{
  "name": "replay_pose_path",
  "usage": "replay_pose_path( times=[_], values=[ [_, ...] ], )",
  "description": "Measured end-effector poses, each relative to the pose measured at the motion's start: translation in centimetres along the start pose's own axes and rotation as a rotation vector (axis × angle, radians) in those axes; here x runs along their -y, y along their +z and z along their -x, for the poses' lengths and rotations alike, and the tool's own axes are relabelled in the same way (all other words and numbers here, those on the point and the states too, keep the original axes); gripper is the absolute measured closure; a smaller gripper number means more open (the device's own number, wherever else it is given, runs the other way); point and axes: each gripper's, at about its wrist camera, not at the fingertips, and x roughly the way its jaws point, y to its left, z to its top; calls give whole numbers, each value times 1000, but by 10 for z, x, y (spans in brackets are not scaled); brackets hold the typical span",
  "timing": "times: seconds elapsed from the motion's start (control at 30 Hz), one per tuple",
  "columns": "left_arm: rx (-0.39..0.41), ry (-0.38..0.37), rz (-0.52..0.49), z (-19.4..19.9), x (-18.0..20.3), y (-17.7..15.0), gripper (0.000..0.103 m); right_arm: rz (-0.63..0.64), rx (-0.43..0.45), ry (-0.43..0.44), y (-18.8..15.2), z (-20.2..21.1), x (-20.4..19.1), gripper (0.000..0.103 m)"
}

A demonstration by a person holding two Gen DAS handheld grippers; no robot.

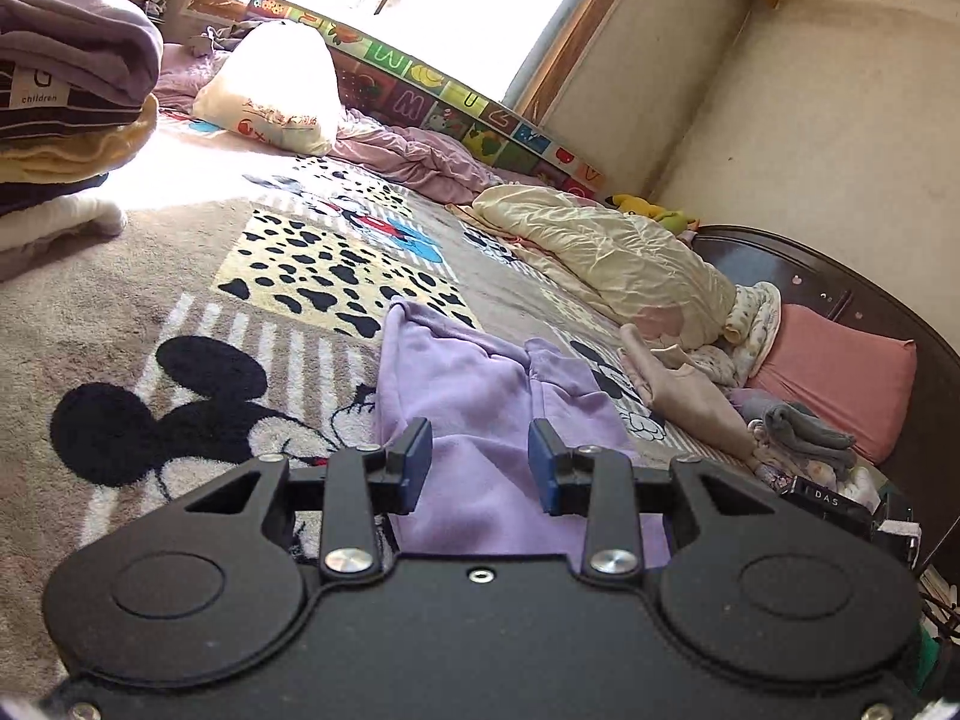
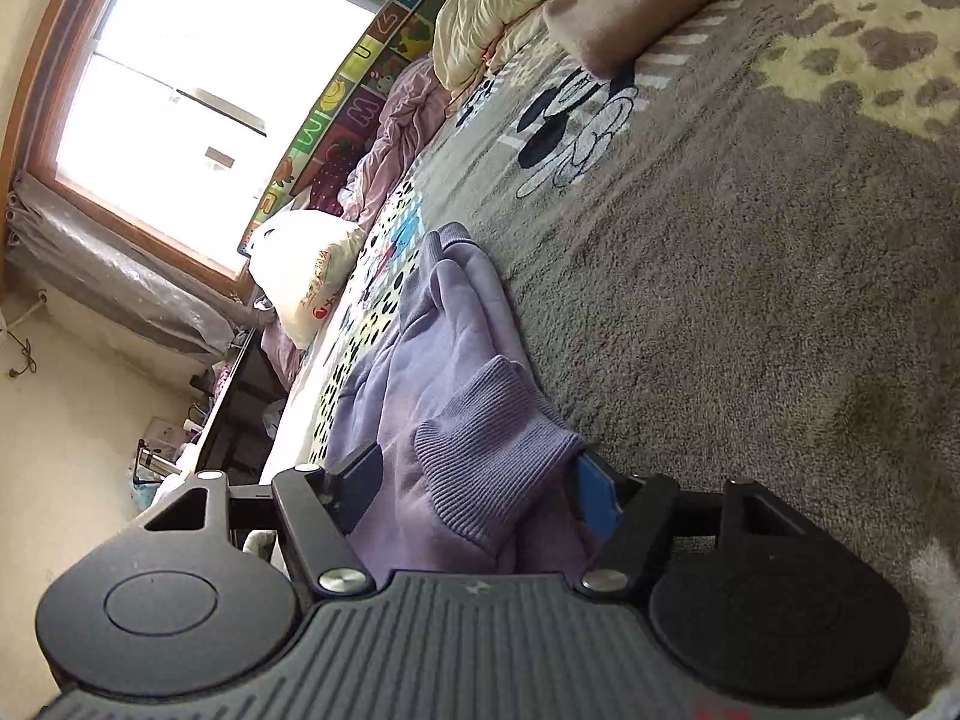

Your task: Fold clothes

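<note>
A lilac sweatshirt [image 1: 480, 396] lies partly folded on the grey cartoon-mouse blanket [image 1: 180, 312]. My left gripper [image 1: 479, 463] hovers over its near edge, open, with lilac cloth showing between the blue pads [image 1: 415, 468] but not pinched. In the right wrist view the same lilac sweatshirt [image 2: 432, 348] stretches away toward the window. Its ribbed cuff [image 2: 498, 444] sits bunched between the wide-apart fingers of my right gripper [image 2: 480, 489], which is open around it. The blue pad [image 2: 597, 495] touches the cuff's edge.
A stack of folded clothes [image 1: 66, 114] stands at the far left. A cream quilt [image 1: 612, 246], beige garment [image 1: 684, 396], grey folded cloth [image 1: 804, 426] and pink pillow [image 1: 840, 372] lie at the right by the dark headboard [image 1: 840, 282]. A white bag [image 1: 276, 84] sits near the window.
</note>
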Motion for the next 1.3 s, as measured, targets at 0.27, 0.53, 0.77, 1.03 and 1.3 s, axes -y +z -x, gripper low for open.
replay_pose_path(
  times=[0.27,0.53,0.77,1.03,1.3],
  values=[
    [-10,5,29,-3,-9,4,67,40,27,25,-2,-6,-6,81],
    [-112,9,7,-19,-9,-5,67,176,94,140,6,23,-45,95],
    [-73,-144,-128,7,22,-6,36,204,132,192,22,40,-67,95],
    [-161,75,-657,-6,74,-56,84,261,151,192,32,53,-80,95],
    [-170,52,-812,-13,90,-75,94,260,217,177,37,87,-63,97]
  ],
)
